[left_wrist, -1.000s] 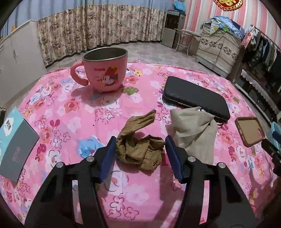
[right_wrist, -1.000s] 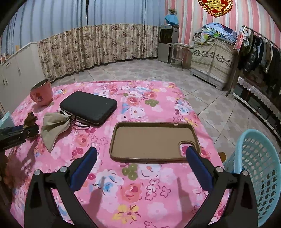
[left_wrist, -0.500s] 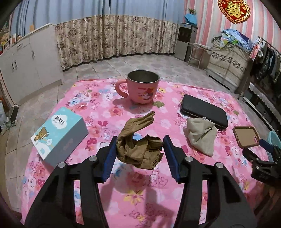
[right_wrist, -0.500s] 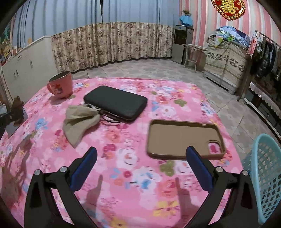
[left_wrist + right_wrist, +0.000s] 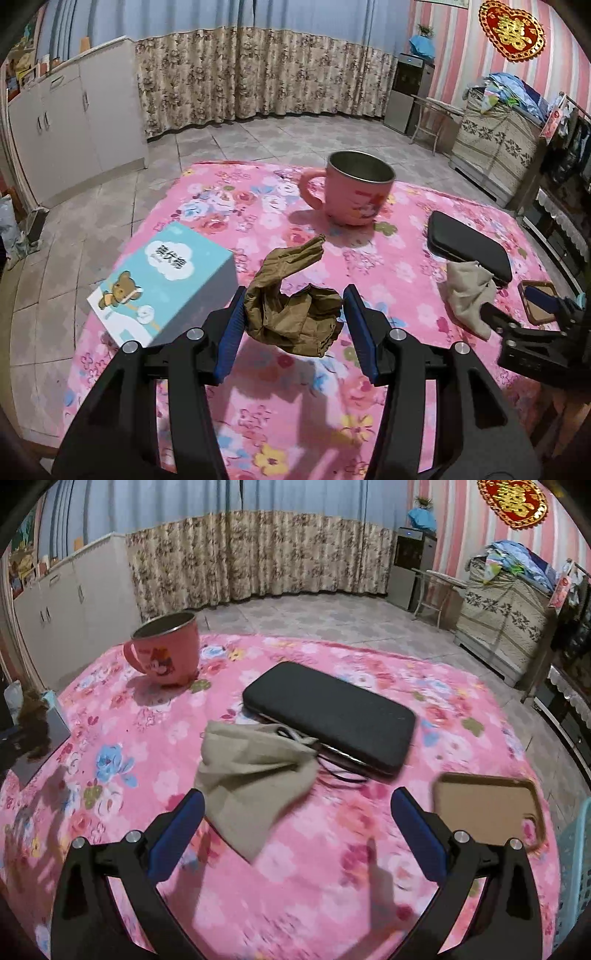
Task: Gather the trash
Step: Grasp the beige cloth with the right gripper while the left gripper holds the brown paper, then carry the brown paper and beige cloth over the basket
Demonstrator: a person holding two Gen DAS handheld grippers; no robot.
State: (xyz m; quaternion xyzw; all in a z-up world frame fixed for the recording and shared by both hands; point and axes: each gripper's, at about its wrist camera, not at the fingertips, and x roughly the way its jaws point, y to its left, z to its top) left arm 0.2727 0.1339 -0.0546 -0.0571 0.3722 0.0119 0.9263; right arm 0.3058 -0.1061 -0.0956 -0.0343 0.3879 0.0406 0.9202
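Your left gripper [image 5: 293, 325] is clamped on a crumpled brown wrapper [image 5: 295, 314], lifted over the surface's [image 5: 280, 417] near edge; your right gripper [image 5: 295, 827] hangs spread, empty, above a beige cloth [image 5: 255, 775]. Beyond sit a black case [image 5: 332, 712] and a pink mug [image 5: 166, 650].

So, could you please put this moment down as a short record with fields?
left gripper: shut on the crumpled brown paper, lifted off the table
right gripper: open, holding nothing, over the beige cloth
beige cloth: lies against the black case
pink mug: upright, far side of the table
blue basket: beside the table edge
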